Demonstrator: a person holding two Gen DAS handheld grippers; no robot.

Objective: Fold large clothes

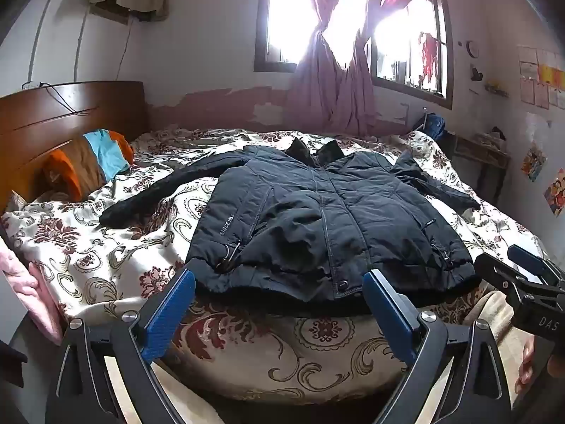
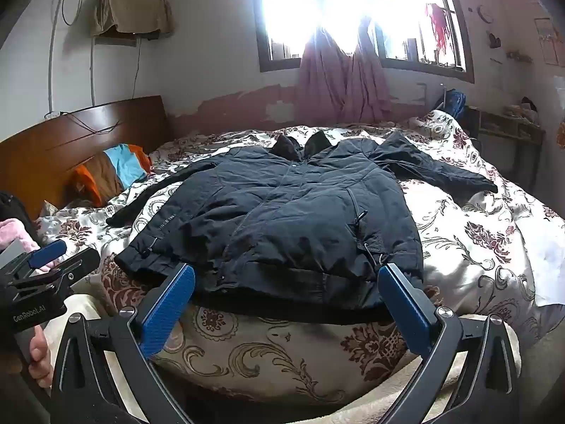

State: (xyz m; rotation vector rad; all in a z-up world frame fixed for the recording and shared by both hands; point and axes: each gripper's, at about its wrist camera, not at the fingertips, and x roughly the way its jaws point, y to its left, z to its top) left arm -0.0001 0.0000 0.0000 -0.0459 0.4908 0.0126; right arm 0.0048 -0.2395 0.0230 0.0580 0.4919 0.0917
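Observation:
A dark navy padded jacket [image 1: 317, 219] lies flat and front-up on the bed, collar toward the window, both sleeves spread out to the sides; it also shows in the right wrist view [image 2: 282, 219]. My left gripper [image 1: 279, 282] is open, its blue pads just in front of the jacket's hem, holding nothing. My right gripper [image 2: 287, 279] is open at the hem's right half, also empty. The right gripper shows at the right edge of the left wrist view [image 1: 522, 275]; the left gripper shows at the left edge of the right wrist view [image 2: 53, 261].
The bed has a floral cream and maroon quilt [image 1: 123, 247]. A wooden headboard [image 1: 53, 123] stands at left with an orange, brown and blue pillow [image 1: 88, 166]. A window with pink curtains [image 1: 335, 81] is behind. A small desk [image 1: 483, 155] stands at right.

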